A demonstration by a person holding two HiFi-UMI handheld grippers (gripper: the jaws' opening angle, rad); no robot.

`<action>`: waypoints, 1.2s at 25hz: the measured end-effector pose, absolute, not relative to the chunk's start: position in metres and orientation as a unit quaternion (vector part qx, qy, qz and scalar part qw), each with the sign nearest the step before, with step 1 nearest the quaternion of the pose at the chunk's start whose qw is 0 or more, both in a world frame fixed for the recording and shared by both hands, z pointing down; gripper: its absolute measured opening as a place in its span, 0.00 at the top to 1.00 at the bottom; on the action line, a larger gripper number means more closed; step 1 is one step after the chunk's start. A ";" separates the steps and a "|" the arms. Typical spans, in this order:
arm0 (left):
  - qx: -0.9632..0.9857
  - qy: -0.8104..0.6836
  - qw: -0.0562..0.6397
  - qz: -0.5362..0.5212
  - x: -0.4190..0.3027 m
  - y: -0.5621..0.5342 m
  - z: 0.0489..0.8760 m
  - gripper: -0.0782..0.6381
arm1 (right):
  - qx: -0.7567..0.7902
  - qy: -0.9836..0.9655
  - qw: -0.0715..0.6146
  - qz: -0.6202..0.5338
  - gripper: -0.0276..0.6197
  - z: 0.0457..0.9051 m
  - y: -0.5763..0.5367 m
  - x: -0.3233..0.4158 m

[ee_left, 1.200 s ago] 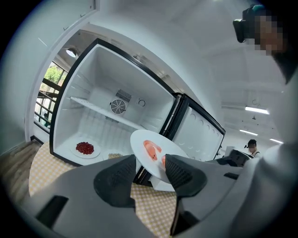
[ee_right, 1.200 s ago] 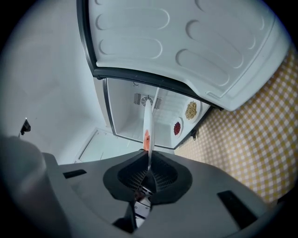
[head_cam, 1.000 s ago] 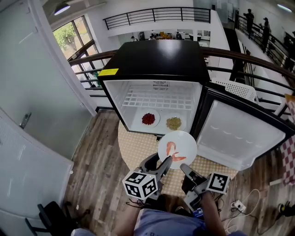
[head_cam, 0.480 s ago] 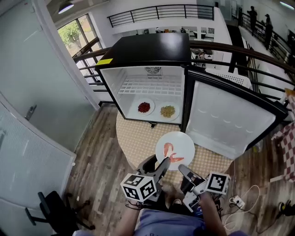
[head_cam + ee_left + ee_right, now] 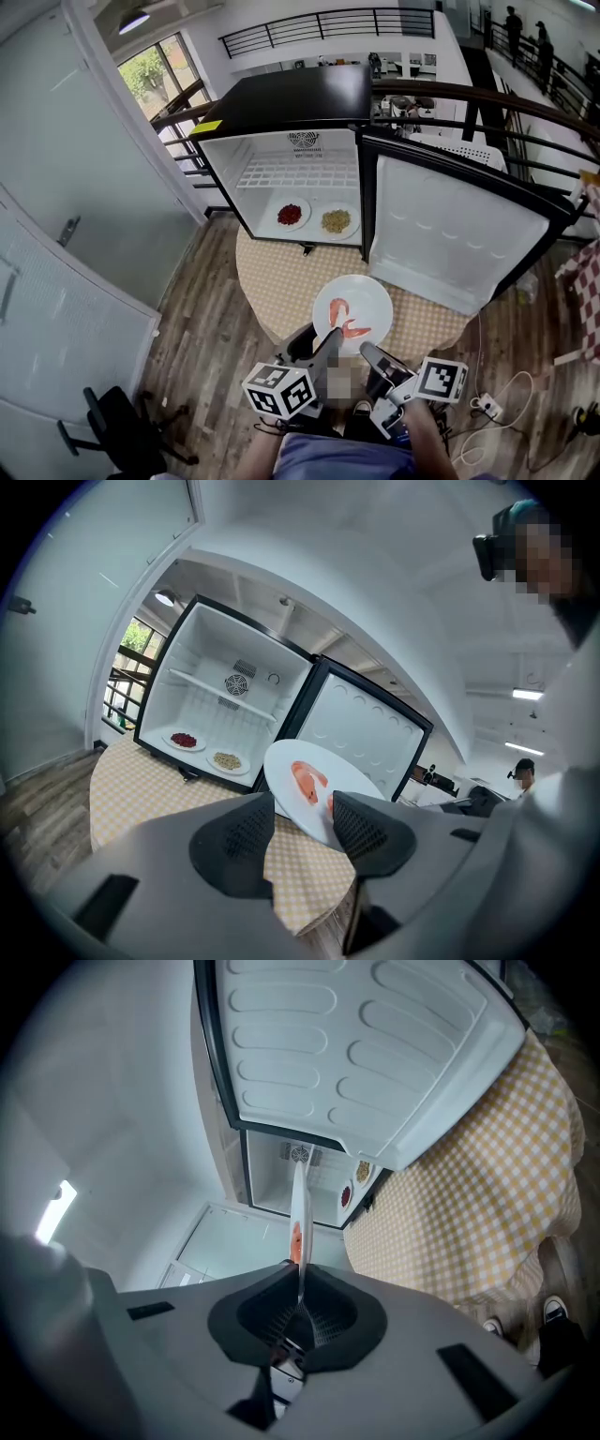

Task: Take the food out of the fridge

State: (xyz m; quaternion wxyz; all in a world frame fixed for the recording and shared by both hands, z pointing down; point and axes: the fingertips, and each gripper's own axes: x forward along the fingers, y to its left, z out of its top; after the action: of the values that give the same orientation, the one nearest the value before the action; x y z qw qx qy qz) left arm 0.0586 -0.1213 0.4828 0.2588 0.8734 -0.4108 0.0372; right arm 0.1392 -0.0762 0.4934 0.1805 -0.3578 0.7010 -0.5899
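A white plate [image 5: 352, 309] with pink shrimp [image 5: 345, 319] hangs over the round checked table [image 5: 272, 291], in front of the open black fridge [image 5: 281, 103]. My right gripper [image 5: 367, 352] is shut on the plate's near rim; the right gripper view shows the plate [image 5: 298, 1213] edge-on between its pads. Just left of it, my left gripper [image 5: 323, 345] stands open, and the plate [image 5: 314, 785] sits right beyond its spread jaws [image 5: 302, 822]. On the fridge floor lie a plate of red food [image 5: 290, 214] and a plate of yellowish food [image 5: 336, 221].
The fridge door [image 5: 450, 234] is swung wide open to the right, over the table's far right side. A black chair [image 5: 117, 427] stands at lower left. Cables and a power strip [image 5: 483, 408] lie on the wooden floor at right. A pale wall runs along the left.
Both grippers and the shrimp plate have drawn back from the fridge opening towards me, out over the table. The fridge now looks farther away.
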 end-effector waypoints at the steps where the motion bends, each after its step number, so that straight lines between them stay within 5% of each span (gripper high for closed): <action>1: 0.873 -0.412 0.259 0.038 0.059 -0.120 0.483 0.61 | -0.356 0.699 0.183 -0.592 0.92 0.494 -0.075 0.139; 30: 0.874 -0.398 0.274 0.046 -0.086 -0.050 0.496 0.61 | -0.348 0.686 0.211 -0.603 0.92 0.497 -0.004 -0.012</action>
State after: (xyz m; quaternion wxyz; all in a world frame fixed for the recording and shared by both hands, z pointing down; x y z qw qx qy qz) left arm -0.0858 -0.0496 0.4963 0.2744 0.8742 -0.3979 0.0465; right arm -0.0120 -0.0037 0.4965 0.2105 -0.3483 0.6863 -0.6029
